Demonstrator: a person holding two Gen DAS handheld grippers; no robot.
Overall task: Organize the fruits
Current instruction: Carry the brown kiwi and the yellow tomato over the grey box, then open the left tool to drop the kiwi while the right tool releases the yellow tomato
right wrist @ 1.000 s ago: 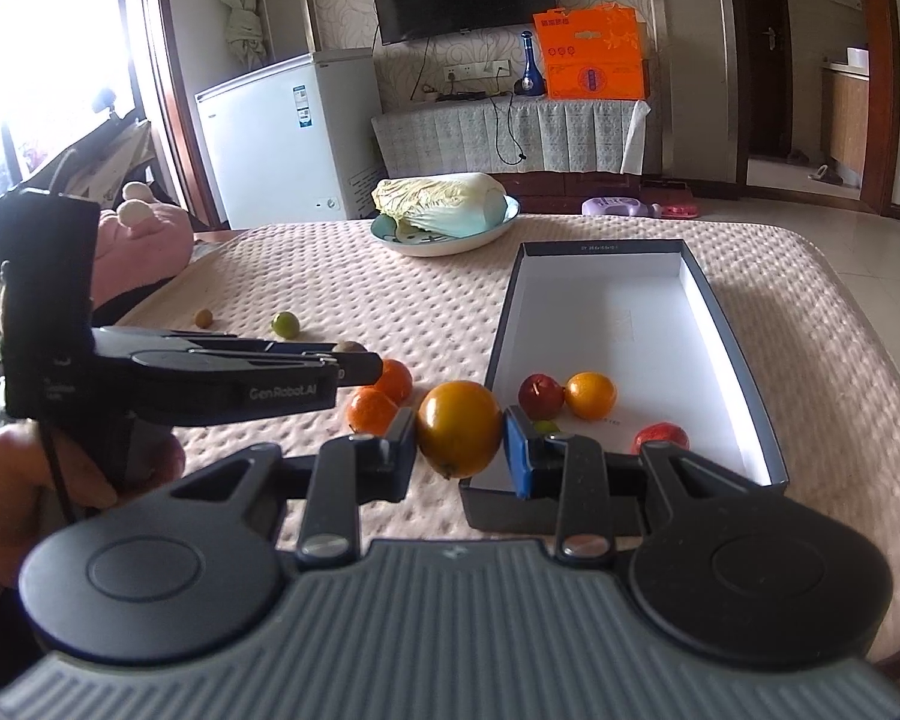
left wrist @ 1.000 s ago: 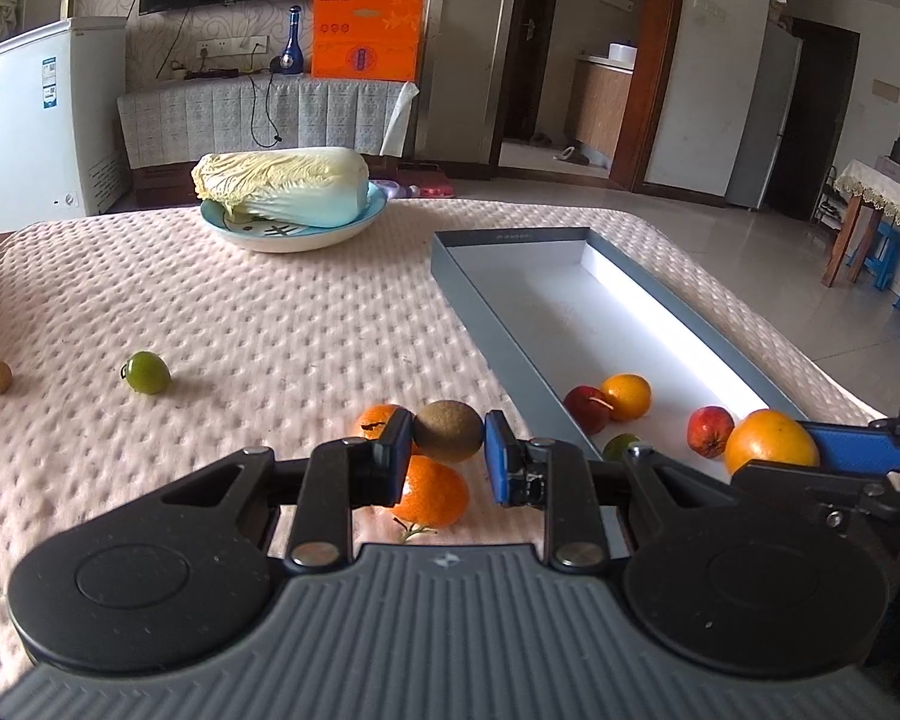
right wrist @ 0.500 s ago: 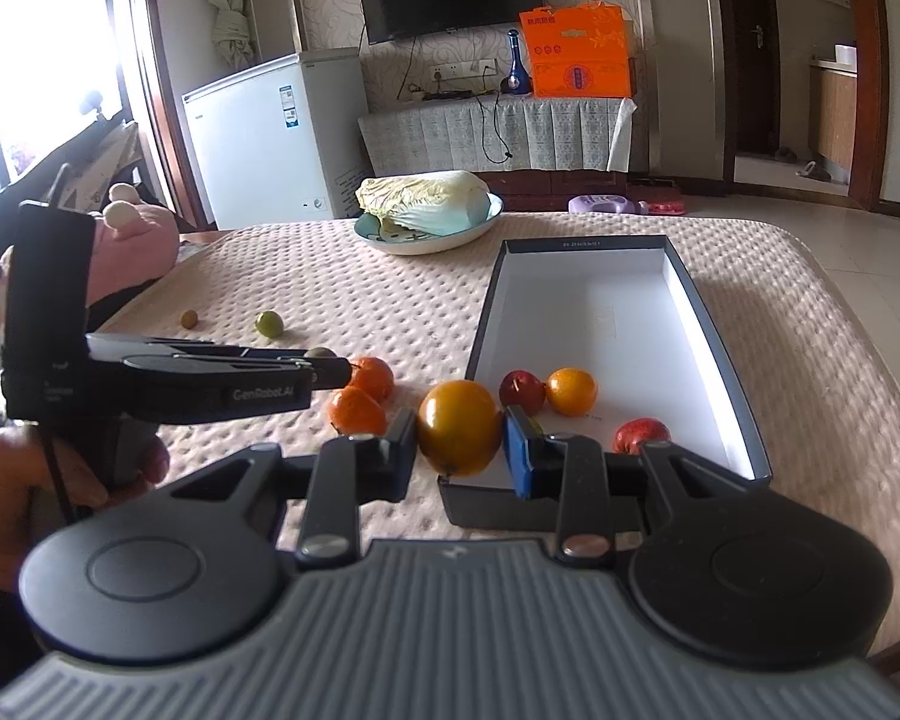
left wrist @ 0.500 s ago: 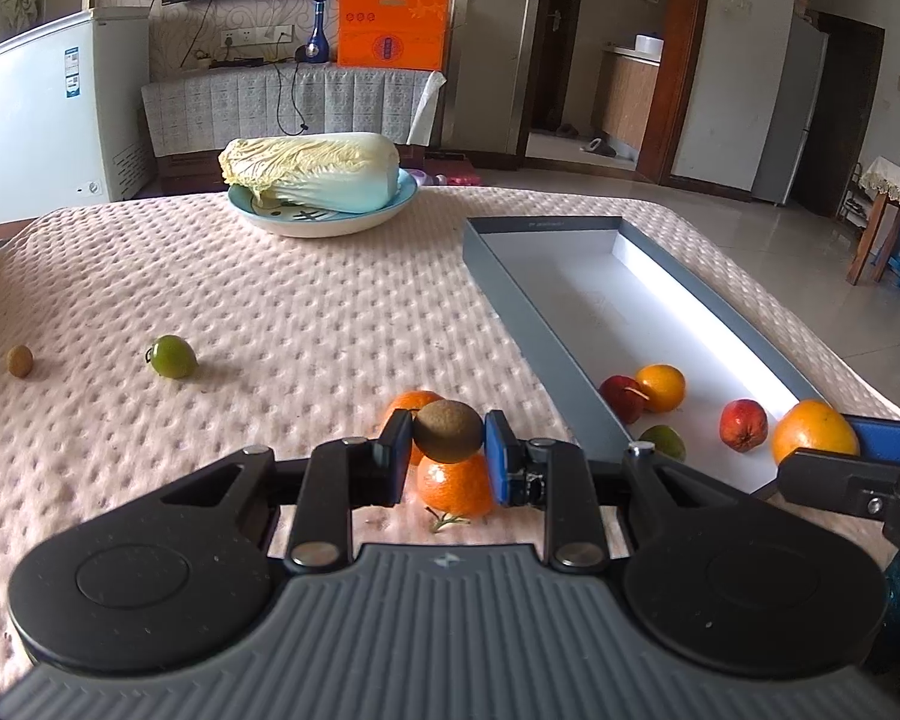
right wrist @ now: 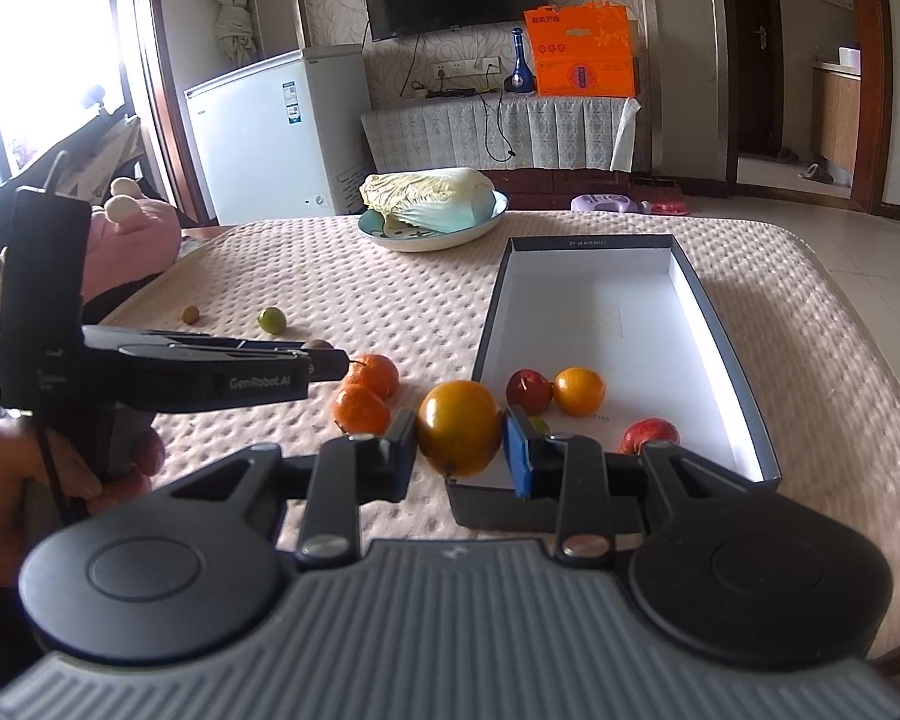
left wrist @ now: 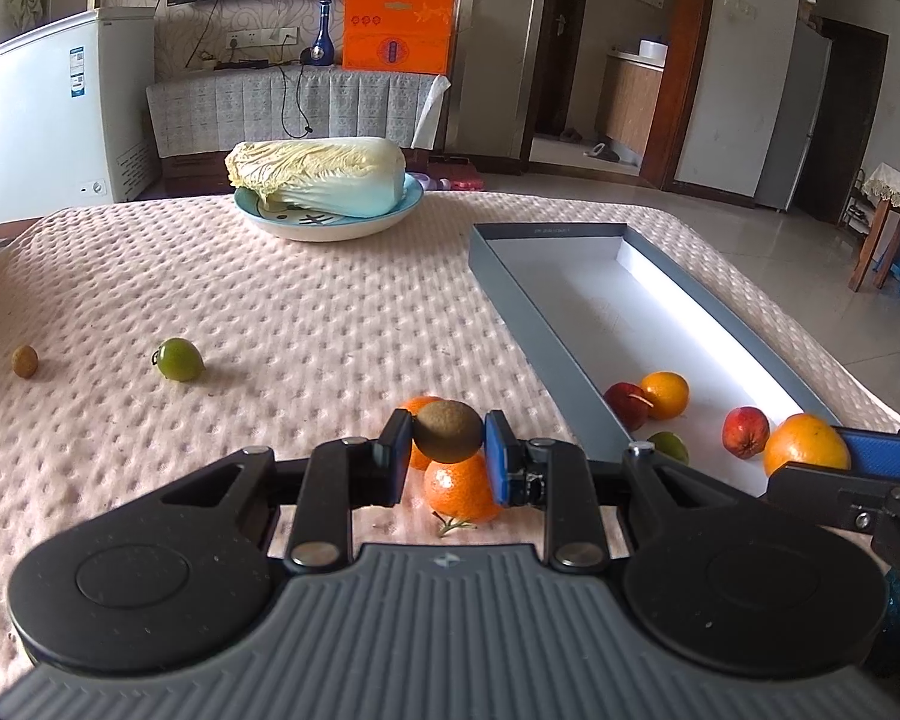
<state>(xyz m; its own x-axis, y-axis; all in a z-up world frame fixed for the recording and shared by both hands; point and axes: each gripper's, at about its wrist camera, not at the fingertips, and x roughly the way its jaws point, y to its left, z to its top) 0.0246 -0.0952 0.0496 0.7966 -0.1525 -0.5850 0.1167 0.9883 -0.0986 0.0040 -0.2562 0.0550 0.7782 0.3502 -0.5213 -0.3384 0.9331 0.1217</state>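
My left gripper (left wrist: 447, 450) is shut on a brown kiwi (left wrist: 448, 439), held above two tangerines (left wrist: 459, 489) on the pink tablecloth, left of the grey box (left wrist: 576, 384). My right gripper (right wrist: 459, 447) is shut on a large yellow-orange fruit (right wrist: 459, 427) over the box's near left corner (right wrist: 486, 495). Inside the box lie a dark red fruit (right wrist: 528, 391), a small orange (right wrist: 579, 391), a red apple (right wrist: 648, 433) and a partly hidden green fruit (left wrist: 669, 447). A green fruit (left wrist: 178, 359) and a small brown one (left wrist: 24, 360) lie at the left.
A plate with a napa cabbage (left wrist: 318, 180) stands at the table's far side. A person's hand (right wrist: 6, 474) holds the left gripper's handle at the left of the right wrist view. The far part of the box (right wrist: 600, 300) holds nothing. A pink plush (right wrist: 120, 228) lies beyond the left edge.
Both views have shifted slightly, with the table and box now sitting lower in the frames. Both grips are unchanged, the kiwi and the yellow-orange fruit still held.
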